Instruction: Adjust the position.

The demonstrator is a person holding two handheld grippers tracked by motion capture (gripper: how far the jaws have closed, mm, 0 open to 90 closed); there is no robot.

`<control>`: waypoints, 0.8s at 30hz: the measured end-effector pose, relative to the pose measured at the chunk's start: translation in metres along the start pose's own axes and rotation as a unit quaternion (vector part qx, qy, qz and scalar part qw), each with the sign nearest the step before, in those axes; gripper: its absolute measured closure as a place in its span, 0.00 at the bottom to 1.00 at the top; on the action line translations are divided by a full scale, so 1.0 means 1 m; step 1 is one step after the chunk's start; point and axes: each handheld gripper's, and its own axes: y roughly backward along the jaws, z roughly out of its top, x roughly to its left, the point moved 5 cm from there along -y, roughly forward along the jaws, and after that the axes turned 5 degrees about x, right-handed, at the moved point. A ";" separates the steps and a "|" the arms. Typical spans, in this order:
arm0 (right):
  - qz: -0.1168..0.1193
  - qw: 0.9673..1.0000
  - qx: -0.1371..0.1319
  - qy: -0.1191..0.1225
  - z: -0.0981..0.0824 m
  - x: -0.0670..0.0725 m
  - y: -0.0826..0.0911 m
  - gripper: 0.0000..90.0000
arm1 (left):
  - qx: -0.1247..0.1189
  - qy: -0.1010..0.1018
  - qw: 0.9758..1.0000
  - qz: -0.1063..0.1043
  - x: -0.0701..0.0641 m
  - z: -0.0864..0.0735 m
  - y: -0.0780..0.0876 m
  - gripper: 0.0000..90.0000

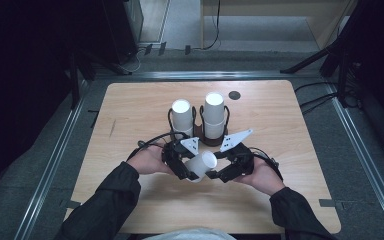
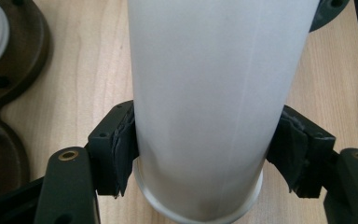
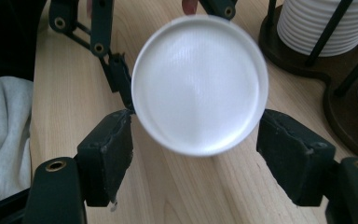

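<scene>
A white paper cup (image 1: 200, 164) lies on its side just above the wooden table (image 1: 290, 165), held between both grippers. My left gripper (image 1: 190, 170) comes in from the left, and in the left gripper view its pads (image 2: 121, 154) press on the cup's wall (image 2: 214, 93) from both sides. My right gripper (image 1: 219, 172) comes in from the right. In the right gripper view the cup's round end (image 3: 200, 88) faces the camera, and the right gripper's (image 3: 196, 144) pads (image 3: 279, 149) meet its rim on either side.
Behind the hands a dark wire stand (image 1: 211, 140) holds two stacks of white cups (image 1: 182, 117) (image 1: 214, 115). A small dark disc (image 1: 234, 95) sits near the table's far edge. Grey cloth (image 3: 0, 130) lies at the near edge.
</scene>
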 end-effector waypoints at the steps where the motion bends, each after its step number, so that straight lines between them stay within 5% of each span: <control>1: 0.000 1.000 0.000 0.000 0.000 0.000 0.000 0.30 | 0.000 0.000 1.000 0.000 0.000 0.000 0.000 0.33; 10: 0.010 1.000 -0.007 0.020 0.013 0.006 -0.007 0.36 | 0.013 -0.006 1.000 -0.003 -0.005 0.002 -0.002 0.32; 21: 0.023 1.000 -0.008 0.014 0.016 0.007 -0.001 0.38 | -0.011 -0.004 1.000 -0.013 -0.006 0.002 0.000 0.29; 24: 0.024 1.000 -0.011 0.015 0.016 0.006 0.002 0.37 | -0.029 0.023 0.999 -0.018 -0.004 0.001 0.002 0.18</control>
